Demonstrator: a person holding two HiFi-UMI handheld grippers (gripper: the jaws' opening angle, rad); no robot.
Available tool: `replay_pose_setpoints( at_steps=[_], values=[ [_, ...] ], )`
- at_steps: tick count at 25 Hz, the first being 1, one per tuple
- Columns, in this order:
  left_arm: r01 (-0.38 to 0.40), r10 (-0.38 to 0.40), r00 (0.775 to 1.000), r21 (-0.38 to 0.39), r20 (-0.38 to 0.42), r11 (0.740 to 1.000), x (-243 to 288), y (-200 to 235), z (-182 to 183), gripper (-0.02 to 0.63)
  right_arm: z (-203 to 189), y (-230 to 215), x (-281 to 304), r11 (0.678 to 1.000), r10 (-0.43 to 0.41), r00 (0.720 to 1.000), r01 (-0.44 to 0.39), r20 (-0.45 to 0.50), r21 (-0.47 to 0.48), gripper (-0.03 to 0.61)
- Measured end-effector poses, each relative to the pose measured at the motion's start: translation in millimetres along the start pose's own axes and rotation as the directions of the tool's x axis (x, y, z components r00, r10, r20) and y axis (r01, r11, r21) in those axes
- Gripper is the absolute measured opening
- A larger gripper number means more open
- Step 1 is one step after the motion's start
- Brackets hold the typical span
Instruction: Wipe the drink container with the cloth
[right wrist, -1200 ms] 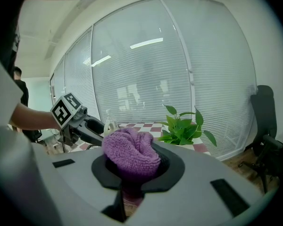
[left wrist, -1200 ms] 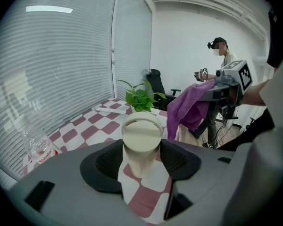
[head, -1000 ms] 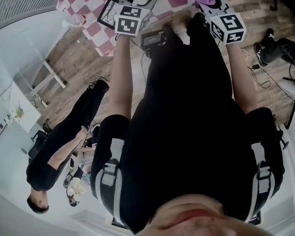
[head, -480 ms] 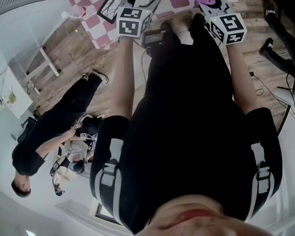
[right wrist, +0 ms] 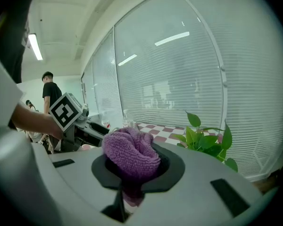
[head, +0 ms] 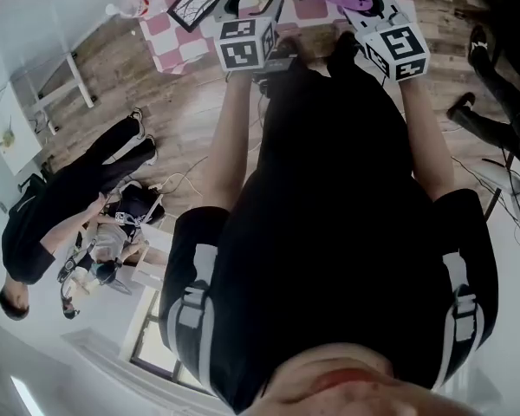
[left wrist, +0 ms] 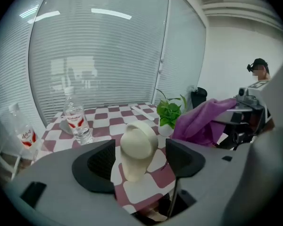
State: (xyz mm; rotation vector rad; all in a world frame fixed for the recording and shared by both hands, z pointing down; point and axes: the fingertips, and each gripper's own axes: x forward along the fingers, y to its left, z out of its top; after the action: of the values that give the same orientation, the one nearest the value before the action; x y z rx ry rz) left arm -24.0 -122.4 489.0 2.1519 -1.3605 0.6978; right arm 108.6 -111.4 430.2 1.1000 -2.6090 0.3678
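The left tongs (left wrist: 140, 161) are spreading apart. The cream drink container with a rounded lid (left wrist: 137, 149) stands upright between their pads, with a gap showing on each side, so it is let go rather than gripped. It rests on the pink-and-white chequered desk (left wrist: 101, 114) directly ahead of these tongs. The right tongs (right wrist: 132, 168) are clamped on the purple knitted cloth (right wrist: 131, 154), bunched over their tips, just to the right of the container and apart from it.

A second ago the left tongs were narrower. The widening suggests the container has been set free, so the wiping looks finished or paused. In the head view both tongs sit much where they did, while the bystander in black beyond the left tongs has shifted.
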Motion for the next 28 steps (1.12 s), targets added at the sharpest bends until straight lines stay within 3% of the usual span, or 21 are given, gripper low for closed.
replay_pose_setpoints(
  at_steps=[7, 17, 23, 28],
  values=[
    [-0.187, 0.187, 0.982, -0.074, 0.000, 0.980, 3.4, 3.0, 3.6, 0.322, -3.5, -12.5, -9.7, 0.996, 0.080, 0.997, -0.080, -0.008, -0.024, 0.063],
    [-0.288, 0.290, 0.957, -0.135, -0.002, 0.948, 9.0, 6.8, 2.4, 0.296, -6.1, -27.2, -18.2, 0.992, 0.123, 0.992, -0.124, -0.010, -0.038, 0.063],
    [-0.275, 0.277, 0.961, -0.142, -0.004, 0.951, 8.5, 9.1, 2.2, 0.288, -4.8, -30.6, -16.7, 0.992, 0.123, 0.992, -0.124, -0.005, -0.036, 0.063],
    [-0.212, 0.211, 0.977, -0.123, -0.019, 0.970, 5.0, 9.3, -1.4, 0.287, -2.5, -24.4, -12.7, 0.991, 0.129, 0.992, -0.129, 0.002, -0.037, 0.063]
  ],
)
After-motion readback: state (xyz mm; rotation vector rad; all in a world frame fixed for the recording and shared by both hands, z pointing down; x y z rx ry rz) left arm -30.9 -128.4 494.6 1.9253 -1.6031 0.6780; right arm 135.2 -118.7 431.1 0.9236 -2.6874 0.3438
